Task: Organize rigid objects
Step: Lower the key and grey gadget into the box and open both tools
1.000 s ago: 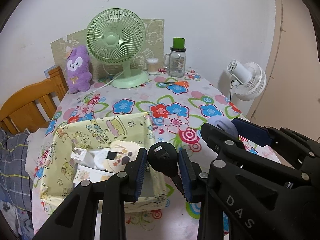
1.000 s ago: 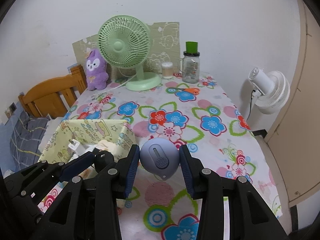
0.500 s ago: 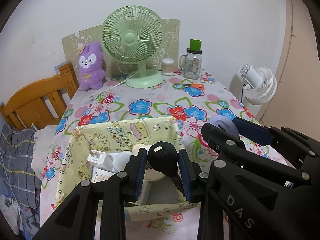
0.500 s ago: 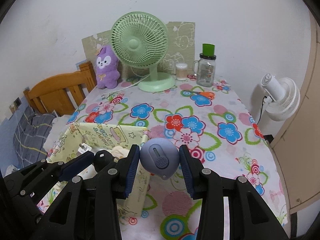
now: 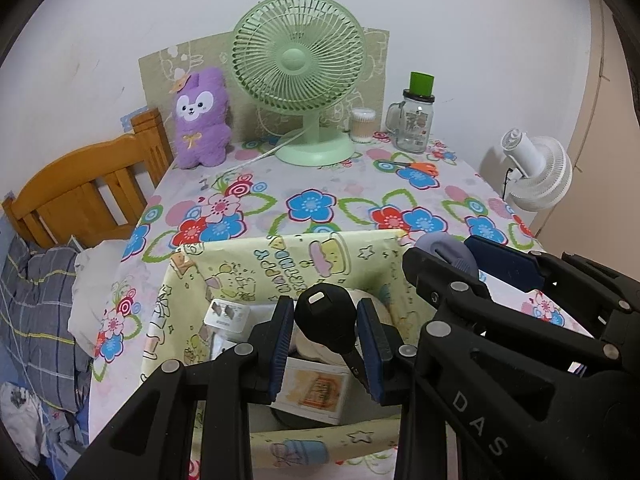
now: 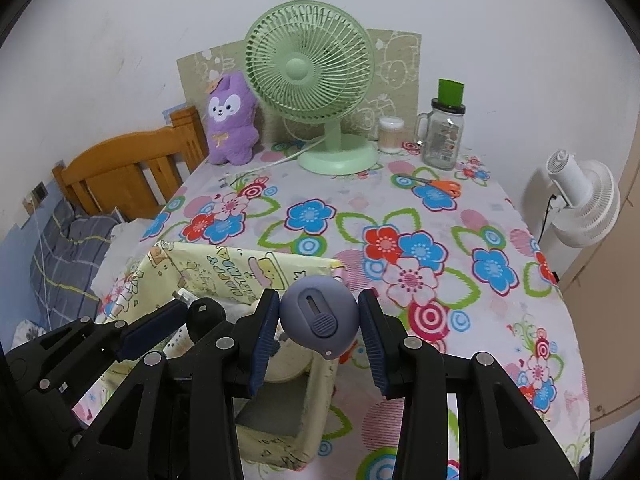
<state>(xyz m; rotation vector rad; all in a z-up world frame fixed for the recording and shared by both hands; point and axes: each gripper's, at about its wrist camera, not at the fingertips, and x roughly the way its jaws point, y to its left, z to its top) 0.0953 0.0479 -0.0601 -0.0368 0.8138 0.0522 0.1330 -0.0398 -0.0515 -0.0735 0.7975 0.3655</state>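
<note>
**Both grippers loaded above the yellow box**

Much of the yellow fabric box (image 5: 280, 264) is hidden from you: your own grippers cover its near side, and its contents show only in pieces — a white plug adapter (image 5: 226, 314), a flat white carton (image 5: 316, 392), a pale round shape you cannot identify. The carton's orange picture is too small to read.

Your left gripper (image 5: 325, 334) has its jaws clamped on a black round device (image 5: 326, 316), held over the box's open top. Your right gripper (image 6: 319, 322) has its jaws closed on a lavender round device (image 6: 318, 316), poised over the box's right-hand corner. In the left view only a sliver of the lavender one shows behind the right gripper's arm.

The tabletop (image 6: 440, 208) wears a flower-print cloth. At its far edge stand a purple plush toy (image 5: 202, 120), a green desk fan (image 5: 298, 68), a cotton-swab tub (image 5: 362, 125) and a glass mug jar with a green cap (image 5: 414, 120); orange-handled scissors (image 5: 416, 166) lie nearby. A wooden bed frame (image 5: 80, 196) sits left, a white fan (image 5: 536, 172) right, against a plain wall.

Readable writing: "DAS" on the gripper arm; the box's cartoon lettering is inverted and unclear.
</note>
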